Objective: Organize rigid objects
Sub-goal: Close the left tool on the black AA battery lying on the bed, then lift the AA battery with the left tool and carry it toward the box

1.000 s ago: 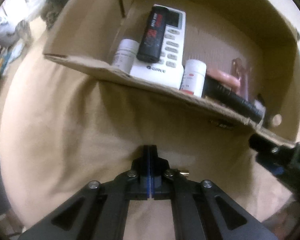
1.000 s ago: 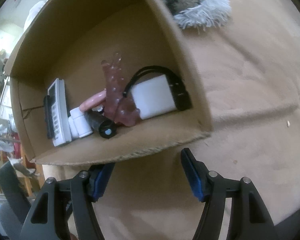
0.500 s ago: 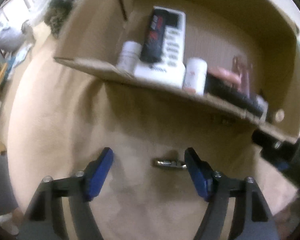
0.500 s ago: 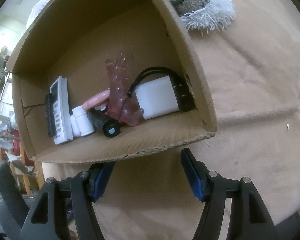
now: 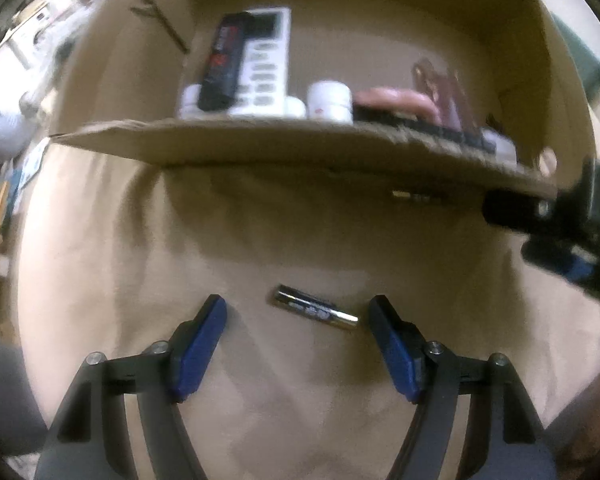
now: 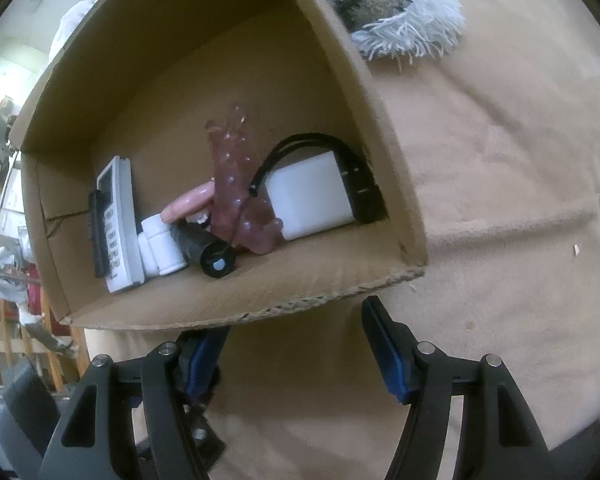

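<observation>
A small battery [image 5: 315, 311] lies on the tan cloth between the fingers of my left gripper [image 5: 298, 310], which is open and empty around it. Beyond it stands a cardboard box [image 5: 300, 148] that holds a white remote [image 5: 268, 64], a black remote [image 5: 226, 64], white pill bottles [image 5: 329, 101] and pink items. My right gripper [image 6: 294, 316] is open and empty just in front of the box's near wall [image 6: 260, 300]. In the right wrist view the box also holds a white charger block [image 6: 310, 196] and a black cylinder [image 6: 208, 250].
A fluffy white and grey item [image 6: 396, 12] lies on the cloth behind the box. The other gripper's black body [image 5: 560, 220] shows at the right edge of the left wrist view. Room clutter shows at the far left.
My left gripper opened from shut and pulled back, leaving the battery on the cloth between its fingers. My right gripper stayed open and barely moved.
</observation>
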The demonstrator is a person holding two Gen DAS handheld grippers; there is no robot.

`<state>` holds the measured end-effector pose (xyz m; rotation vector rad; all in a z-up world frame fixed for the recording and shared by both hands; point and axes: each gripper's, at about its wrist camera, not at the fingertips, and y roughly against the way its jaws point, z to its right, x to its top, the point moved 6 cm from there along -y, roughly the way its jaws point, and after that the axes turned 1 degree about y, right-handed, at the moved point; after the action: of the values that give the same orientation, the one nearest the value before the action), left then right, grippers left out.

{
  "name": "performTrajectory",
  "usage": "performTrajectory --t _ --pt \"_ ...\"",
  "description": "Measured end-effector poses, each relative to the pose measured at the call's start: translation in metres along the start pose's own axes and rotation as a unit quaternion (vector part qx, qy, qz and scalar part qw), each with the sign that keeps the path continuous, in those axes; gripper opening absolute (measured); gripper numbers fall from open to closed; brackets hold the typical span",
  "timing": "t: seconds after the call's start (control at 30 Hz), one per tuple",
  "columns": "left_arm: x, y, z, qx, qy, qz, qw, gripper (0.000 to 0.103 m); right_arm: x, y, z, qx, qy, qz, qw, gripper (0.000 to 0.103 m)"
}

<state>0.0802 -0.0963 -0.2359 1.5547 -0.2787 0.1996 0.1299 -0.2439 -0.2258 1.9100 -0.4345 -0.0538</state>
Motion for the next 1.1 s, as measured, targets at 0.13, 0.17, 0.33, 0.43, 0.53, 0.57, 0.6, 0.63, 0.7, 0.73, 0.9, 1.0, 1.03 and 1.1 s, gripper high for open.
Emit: performTrajectory --t 0.13,0.17,0.33,0.43,0.53,0.57,0.6,0.63,0.7,0.73,0.9,1.0,1.03,1.1 --pt "-0.007 -0.002 0.018 0.009 -0.027 0.017 0.9995 0.051 -0.002 0.0 -0.001 -0.001 0.004 -0.002 1.0 0.071" --pt "-0.007 -0.002 0.019 0.01 -0.032 0.02 0.9992 0.044 -0.002 0.001 0.0 -0.002 0.003 -0.003 1.0 0.071" --pt "-0.014 0.006 0.03 0.005 -0.037 0.008 0.9993 0.039 -0.003 -0.001 0.0 -0.003 0.001 -0.004 1.0 0.071" --pt "-0.008 0.012 0.013 0.001 -0.003 -0.021 0.9998 0.039 -0.003 -0.005 -0.001 -0.004 0.006 -0.01 1.0 0.071" --pt "-0.001 0.031 0.0 -0.007 0.015 -0.03 0.9994 0.039 -0.004 -0.011 -0.009 -0.026 0.037 -0.01 0.999 0.071" --pt "0.003 0.038 -0.003 -0.001 0.008 -0.022 0.9997 0.039 -0.004 -0.012 -0.013 -0.037 0.055 -0.005 0.998 0.071" --pt "0.007 0.05 -0.008 0.0 0.004 -0.014 0.9999 0.039 -0.003 -0.013 -0.019 -0.051 0.078 0.002 0.996 0.071" --pt "0.012 0.057 -0.012 -0.001 0.003 -0.01 0.9999 0.039 -0.002 -0.015 -0.025 -0.062 0.097 0.008 0.993 0.072" --pt "0.018 0.073 -0.021 -0.004 0.007 -0.004 1.0 0.039 -0.001 -0.019 -0.033 -0.073 0.12 0.015 0.99 0.089" --pt "0.022 0.088 -0.03 -0.011 0.009 0.0 0.9999 0.039 -0.001 -0.021 -0.035 -0.076 0.126 0.018 0.989 0.092" --pt "0.029 0.117 -0.05 0.009 -0.021 0.051 0.9984 0.039 0.005 -0.034 -0.047 -0.088 0.151 0.031 0.984 0.096" --pt "0.039 0.112 -0.065 0.019 -0.003 0.071 0.9973 0.039 0.011 -0.05 -0.051 -0.103 0.161 0.029 0.981 0.1" --pt "0.038 0.11 -0.069 0.012 0.005 0.066 0.9978 0.039 0.012 -0.055 -0.051 -0.107 0.163 0.027 0.981 0.102" --pt "0.038 0.106 -0.072 0.013 0.014 0.055 0.9983 0.039 0.013 -0.064 -0.055 -0.113 0.175 0.023 0.978 0.103"
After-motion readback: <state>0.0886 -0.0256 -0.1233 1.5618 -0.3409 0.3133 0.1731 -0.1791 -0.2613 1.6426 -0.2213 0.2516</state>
